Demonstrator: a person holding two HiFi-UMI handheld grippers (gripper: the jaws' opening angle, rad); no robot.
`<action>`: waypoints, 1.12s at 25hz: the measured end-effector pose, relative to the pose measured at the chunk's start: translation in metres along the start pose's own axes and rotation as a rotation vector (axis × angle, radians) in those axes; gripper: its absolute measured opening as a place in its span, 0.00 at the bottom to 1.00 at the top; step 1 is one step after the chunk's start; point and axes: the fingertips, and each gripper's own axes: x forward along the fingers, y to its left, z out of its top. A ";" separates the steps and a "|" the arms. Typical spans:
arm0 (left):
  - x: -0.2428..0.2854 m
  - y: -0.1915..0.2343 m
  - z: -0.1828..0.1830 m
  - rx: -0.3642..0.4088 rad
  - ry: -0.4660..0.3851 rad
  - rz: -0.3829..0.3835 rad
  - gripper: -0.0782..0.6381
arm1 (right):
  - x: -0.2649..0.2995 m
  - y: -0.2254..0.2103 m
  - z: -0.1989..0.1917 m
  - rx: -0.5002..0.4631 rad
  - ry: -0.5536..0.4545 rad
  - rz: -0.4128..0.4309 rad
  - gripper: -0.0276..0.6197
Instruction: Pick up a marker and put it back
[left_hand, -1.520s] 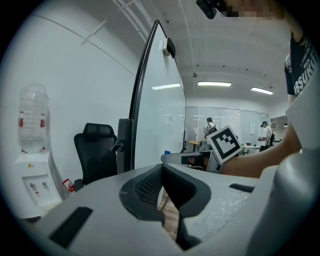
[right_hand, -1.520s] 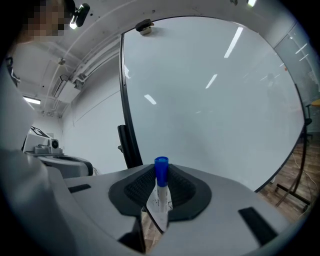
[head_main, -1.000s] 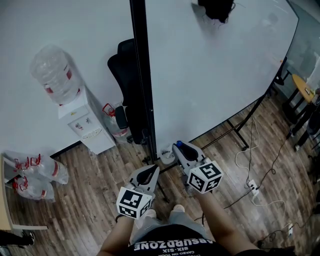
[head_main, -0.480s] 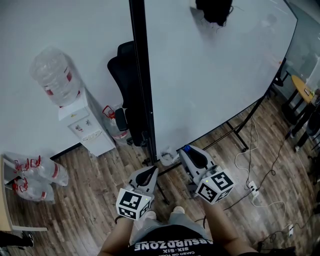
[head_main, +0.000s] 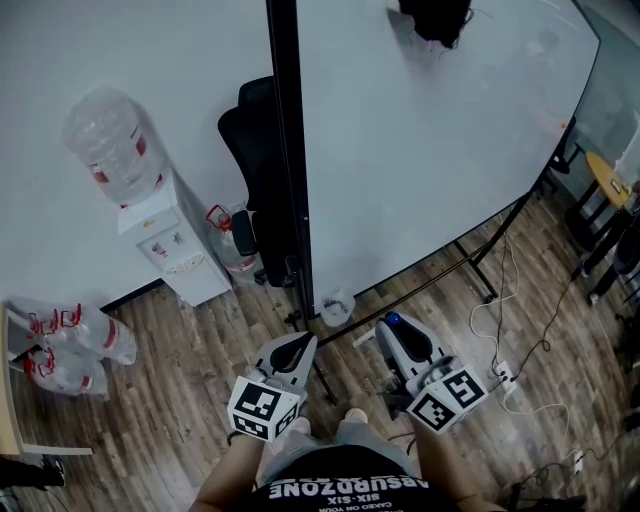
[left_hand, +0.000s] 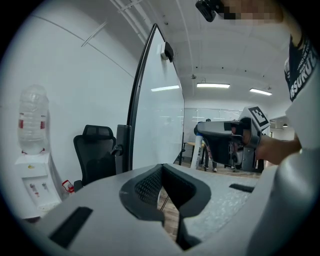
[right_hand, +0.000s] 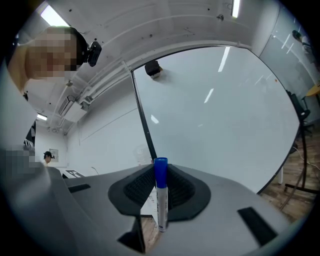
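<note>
Jaws on your right gripper (head_main: 392, 324) clamp the one slim round marker (right_hand: 160, 200), blue cap over white barrel, between two ribbed black pads near the glossy whiteboard (head_main: 430, 150); your left gripper (head_main: 300, 344), beside the whiteboard's foot, sits pinched together, empty.

The wooden plank floor (head_main: 180, 370) carries a water dispenser (head_main: 180, 255), standing well ahead and left of the fingers (head_main: 285, 352) of the left gripper (head_main: 300, 340). Empty water jugs (head_main: 70, 350) lie farther left. A small white tub (head_main: 337, 306) sits just ahead, between those fingers and the fingers (head_main: 405, 345) of the right gripper (head_main: 390, 322). A power strip (head_main: 503, 373) and cables (head_main: 540, 408) lie to the right of the right gripper.
</note>
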 end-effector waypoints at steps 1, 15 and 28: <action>0.000 -0.001 -0.002 -0.002 0.005 -0.001 0.12 | -0.001 0.001 -0.001 0.002 0.003 0.001 0.15; 0.003 -0.014 -0.003 0.005 0.008 -0.027 0.12 | -0.008 0.002 -0.011 0.020 0.021 0.010 0.15; 0.007 -0.015 -0.001 0.019 0.008 -0.026 0.12 | -0.009 -0.003 -0.005 0.017 0.022 0.000 0.15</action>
